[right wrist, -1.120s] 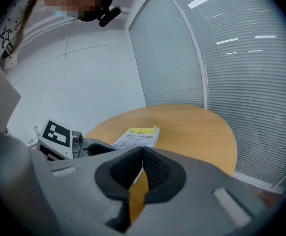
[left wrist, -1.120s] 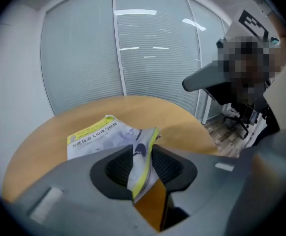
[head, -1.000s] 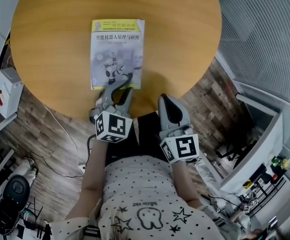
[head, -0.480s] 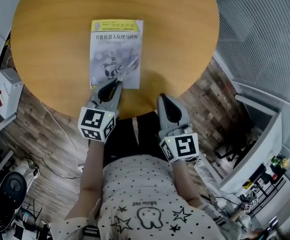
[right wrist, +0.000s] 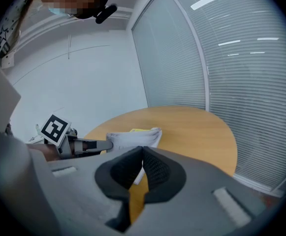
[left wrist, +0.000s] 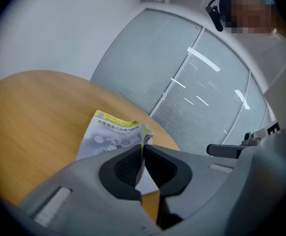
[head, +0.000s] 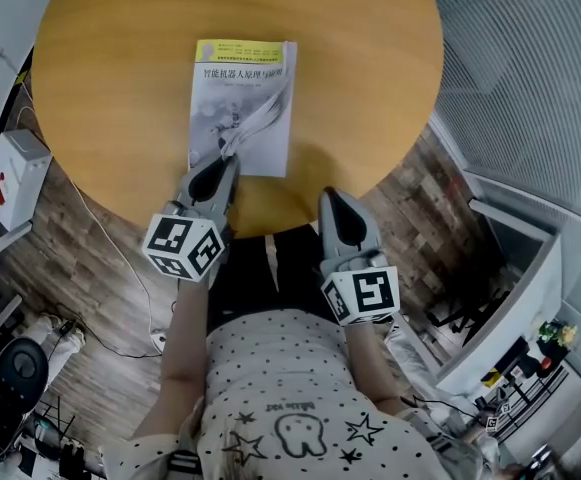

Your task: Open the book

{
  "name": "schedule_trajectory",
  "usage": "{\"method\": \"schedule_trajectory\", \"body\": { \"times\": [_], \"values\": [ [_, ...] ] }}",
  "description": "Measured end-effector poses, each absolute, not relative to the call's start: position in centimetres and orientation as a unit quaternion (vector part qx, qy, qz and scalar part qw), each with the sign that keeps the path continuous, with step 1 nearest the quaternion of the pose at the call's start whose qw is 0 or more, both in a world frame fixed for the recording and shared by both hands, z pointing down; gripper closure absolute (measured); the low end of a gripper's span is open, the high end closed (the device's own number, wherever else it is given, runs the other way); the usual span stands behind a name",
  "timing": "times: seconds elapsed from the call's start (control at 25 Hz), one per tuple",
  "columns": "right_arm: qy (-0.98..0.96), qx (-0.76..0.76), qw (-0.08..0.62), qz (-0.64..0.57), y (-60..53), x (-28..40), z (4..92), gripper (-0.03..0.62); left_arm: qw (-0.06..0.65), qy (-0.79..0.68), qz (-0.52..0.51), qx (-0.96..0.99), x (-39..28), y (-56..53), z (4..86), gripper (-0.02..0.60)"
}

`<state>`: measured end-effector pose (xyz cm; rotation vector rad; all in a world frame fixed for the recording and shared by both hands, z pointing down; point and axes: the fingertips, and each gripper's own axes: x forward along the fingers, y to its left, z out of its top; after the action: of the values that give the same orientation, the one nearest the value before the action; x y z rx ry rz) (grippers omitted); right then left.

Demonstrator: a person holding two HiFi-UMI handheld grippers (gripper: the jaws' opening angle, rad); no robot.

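One book (head: 232,88), a softcover with a pale grey front and a yellow band along its far end, lies on the round wooden bench (head: 110,58). It is on the half nearer the person, with its near end close to the bench rim.

- Front cover (head: 267,113): raised and curled up off the pages, running in a diagonal fold from the far right corner toward the near end. The pages beneath lie flat on the bench.
- Left gripper (head: 227,155): reaches in over the near bench rim to the book's near end and is rolled to one side, so its marker cube (head: 182,247) is tilted. In the left gripper view its fingers (left wrist: 125,167) have just been closing. They are pressed together on the thin edge of the cover, which stands upright between the pads.
- Right gripper (head: 332,200): hangs over the near bench rim, to the right of the book and apart from it, marker cube (head: 362,296) toward the person. In the right gripper view its fingers (right wrist: 160,168) meet pad to pad with nothing between them.
- Surroundings: wood-plank floor (head: 90,268) below the bench.
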<state>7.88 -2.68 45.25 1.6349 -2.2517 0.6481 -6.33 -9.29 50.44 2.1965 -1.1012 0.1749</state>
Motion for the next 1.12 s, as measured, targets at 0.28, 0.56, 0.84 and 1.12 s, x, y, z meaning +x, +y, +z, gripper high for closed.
{"method": "schedule_trajectory", "body": {
  "times": [0.28, 0.56, 0.84, 1.12],
  "values": [
    [-0.789, 0.559, 0.140, 0.214, -3.0, 6.8, 44.6, 0.589, 0.283, -0.485, 0.063, 0.825, -9.6, -10.4, 48.5, 0.554],
    [-0.796, 0.551, 0.141, 0.208, -3.0, 6.1, 44.1, 0.589, 0.264, -0.543, 0.050, 0.796, -13.3, -11.0, 47.5, 0.554],
    [-0.800, 0.545, 0.143, 0.205, -3.0, 5.5, 44.0, 0.589, 0.253, -0.583, 0.045, 0.771, -16.0, -11.1, 47.3, 0.554],
    [-0.805, 0.538, 0.147, 0.203, -3.8, 4.1, 44.0, 0.589, 0.258, -0.624, 0.035, 0.737, -20.2, -11.6, 47.8, 0.554]
  ]
}}
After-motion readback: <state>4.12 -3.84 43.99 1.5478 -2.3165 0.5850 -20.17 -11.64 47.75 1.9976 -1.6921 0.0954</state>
